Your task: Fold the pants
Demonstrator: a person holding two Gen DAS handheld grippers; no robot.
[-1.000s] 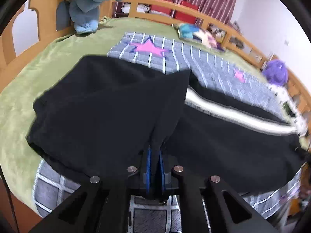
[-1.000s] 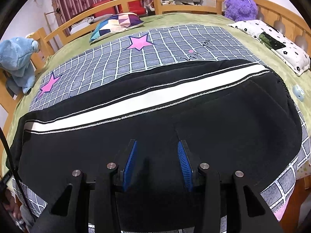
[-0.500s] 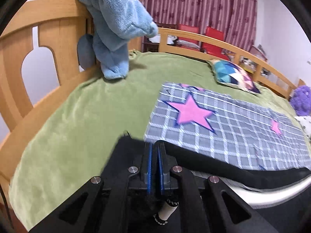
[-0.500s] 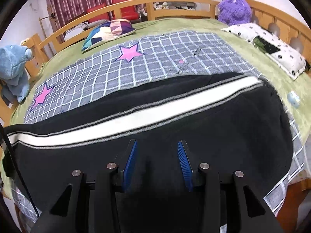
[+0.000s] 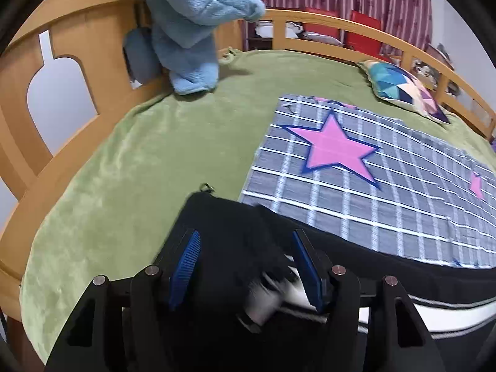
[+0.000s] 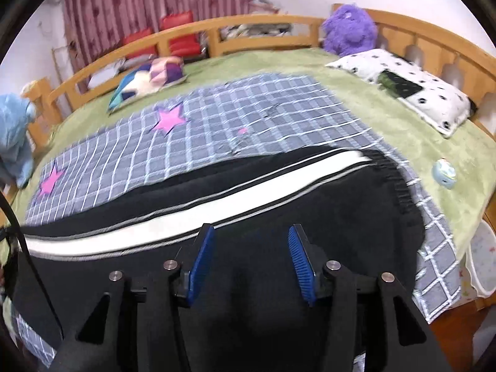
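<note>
**Soft knit pants lying along the near edge of the bed, both grippers open**

While you look through the left wrist view, your left gripper (image 5: pixel 246 266) stands with its jaws wide apart and nothing clamped between them. The black pants (image 5: pixel 229 232) lie bunched under it, one end reaching onto the green bedspread (image 5: pixel 130 167) near the wooden end rail (image 5: pixel 71 46), just beside the corner of the grey checked blanket (image 5: pixel 372 186). A blurred pale patch, probably the white side stripe, shows between the fingers (image 5: pixel 186 263); you cannot tell whether cloth touches the pads. The fabric looks soft, limp and fairly thick, so judge it as something that will sag and drag, not hold a shape.

In the right wrist view, your right gripper (image 6: pixel 251 260) also hangs wide open over the pants (image 6: pixel 310 210), gripping nothing. The garment stretches along the near edge of the bed (image 6: pixel 263 28), over the blanket (image 6: pixel 248 117), its white stripe (image 6: pixel 217 207) running lengthwise and the gathered waistband (image 6: pixel 400 186) toward the pillow (image 6: pixel 412 90) side.

Take hold at the edges: the waistband on one side, the leg ends on the other, pinching all layers together. A shallow bite on a single layer would likely slip or pull the fold askew.
</note>
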